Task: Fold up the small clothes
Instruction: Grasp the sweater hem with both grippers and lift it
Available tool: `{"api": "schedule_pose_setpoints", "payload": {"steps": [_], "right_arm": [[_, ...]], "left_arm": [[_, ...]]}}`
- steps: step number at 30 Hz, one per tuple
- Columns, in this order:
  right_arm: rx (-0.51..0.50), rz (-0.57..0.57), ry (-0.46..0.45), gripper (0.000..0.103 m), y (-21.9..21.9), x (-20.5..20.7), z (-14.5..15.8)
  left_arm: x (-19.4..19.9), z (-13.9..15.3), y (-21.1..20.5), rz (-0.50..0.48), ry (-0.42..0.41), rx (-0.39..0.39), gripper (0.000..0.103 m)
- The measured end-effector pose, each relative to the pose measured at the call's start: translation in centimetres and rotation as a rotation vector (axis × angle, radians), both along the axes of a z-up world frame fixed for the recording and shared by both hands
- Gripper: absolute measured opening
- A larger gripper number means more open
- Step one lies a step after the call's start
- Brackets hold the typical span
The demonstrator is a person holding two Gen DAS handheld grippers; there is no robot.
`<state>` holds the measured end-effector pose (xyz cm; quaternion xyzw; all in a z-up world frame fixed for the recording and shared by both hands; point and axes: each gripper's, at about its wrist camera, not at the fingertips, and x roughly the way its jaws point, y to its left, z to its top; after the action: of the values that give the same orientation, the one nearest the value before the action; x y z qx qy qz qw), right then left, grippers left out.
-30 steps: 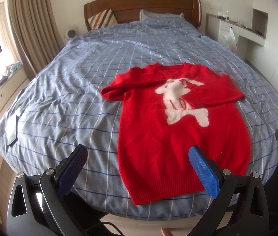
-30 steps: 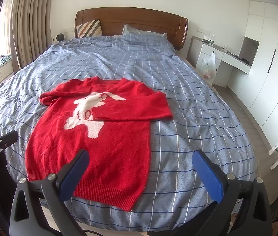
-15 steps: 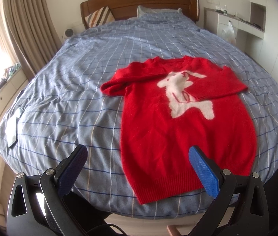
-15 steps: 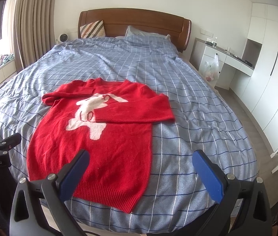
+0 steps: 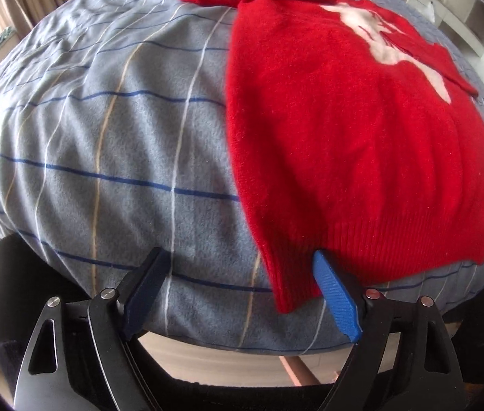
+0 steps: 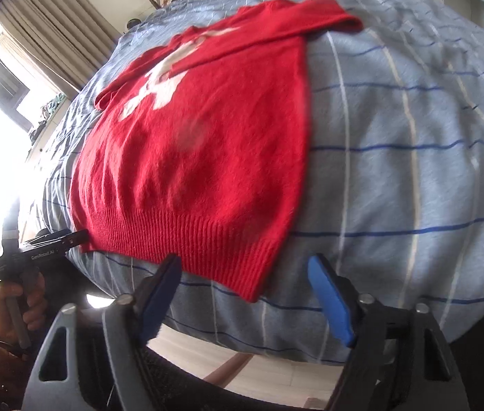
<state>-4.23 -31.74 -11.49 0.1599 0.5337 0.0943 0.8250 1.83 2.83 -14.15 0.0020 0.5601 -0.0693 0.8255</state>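
Red sweater [image 5: 361, 130] laid flat on bed [image 5: 105, 137]; hem corners straddled by left gripper [image 5: 242, 263] and right gripper [image 6: 245, 267], jaws just closing, nothing pinched.

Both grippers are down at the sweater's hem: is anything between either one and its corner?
Nothing visible. The red sweater lies on the bedspread; each hem corner sits between open, closing jaws.

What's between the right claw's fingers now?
Right wrist view: the sweater's hem corner on the bedspread; the closing fingers aren't pinching it yet.
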Motion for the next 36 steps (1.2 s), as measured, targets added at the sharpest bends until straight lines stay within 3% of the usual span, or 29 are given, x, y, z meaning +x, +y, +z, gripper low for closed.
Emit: {"api": "schedule_pose_setpoints", "payload": {"steps": [1,2,3,4,6,8,11,14,18,24,27,28,30,31,32,33,36], "right_arm": [[0.012,-0.003,0.007,0.055,0.2,0.3,-0.9],[0.014,-0.008,0.015,0.032,0.4,0.6,-1.7],[0.014,-0.013,0.025,0.004,0.5,0.8,-2.3],[0.01,-0.023,0.033,0.004,0.5,0.7,-2.4],[-0.039,-0.031,0.039,0.004,0.7,0.2,-1.7],[-0.154,-0.024,0.035,0.003,0.7,-0.9,0.1],[-0.193,-0.055,0.045,0.003,-0.4,-2.6,2.1],[-0.215,-0.08,0.1,0.003,-1.1,-1.9,0.1],[-0.219,-0.135,0.164,0.003,-1.6,0.4,-3.3],[-0.213,-0.153,0.155,0.004,-1.8,1.3,-3.1],[-0.208,-0.155,0.146,0.006,-2.2,0.6,-2.4],[-0.197,-0.154,0.141,0.009,-2.8,-0.1,-2.2],[-0.182,-0.151,0.142,0.021,-3.0,-0.4,-1.5],[-0.181,-0.146,0.144,0.026,-2.9,-0.6,-1.0],[-0.186,-0.139,0.146,0.035,-3.1,-1.0,-0.4],[-0.199,-0.133,0.147,0.037,-3.3,-1.6,0.3],[-0.286,-0.122,0.127,0.037,-4.4,-3.6,3.4]], "left_arm": [[0.0,0.0,-0.2,-0.001,-0.009,-0.007,0.066],[0.0,-0.1,-0.4,-0.004,-0.018,-0.022,0.042],[0.0,-0.1,-0.5,-0.015,-0.014,-0.05,0.025],[-0.1,-0.2,-0.4,-0.023,-0.006,-0.059,0.005],[-0.6,0.3,0.1,-0.017,-0.014,-0.034,0.003],[-1.3,1.1,0.8,-0.002,-0.025,0.002,0.002],[-1.8,1.7,0.9,0.0,-0.027,0.019,0.002],[-0.5,-0.2,-0.3,0.002,-0.025,0.075,0.002],[0.0,-1.5,-1.6,-0.001,-0.039,0.16,0.002],[0.4,-2.6,-2.7,0.013,-0.059,0.123,0.004],[-0.6,-1.4,-1.8,0.019,-0.041,0.152,0.011],[-0.5,-1.3,-1.4,0.022,-0.041,0.142,0.021],[-1.2,-0.4,-0.3,0.025,-0.027,0.164,0.053],[-1.5,0.2,0.1,0.026,-0.024,0.16,0.074],[-2.0,0.9,0.6,0.031,-0.032,0.16,0.079],[-2.6,1.8,1.3,0.036,-0.043,0.178,0.079],[-4.1,5.4,3.3,0.058,-0.139,0.179,0.08]]}}
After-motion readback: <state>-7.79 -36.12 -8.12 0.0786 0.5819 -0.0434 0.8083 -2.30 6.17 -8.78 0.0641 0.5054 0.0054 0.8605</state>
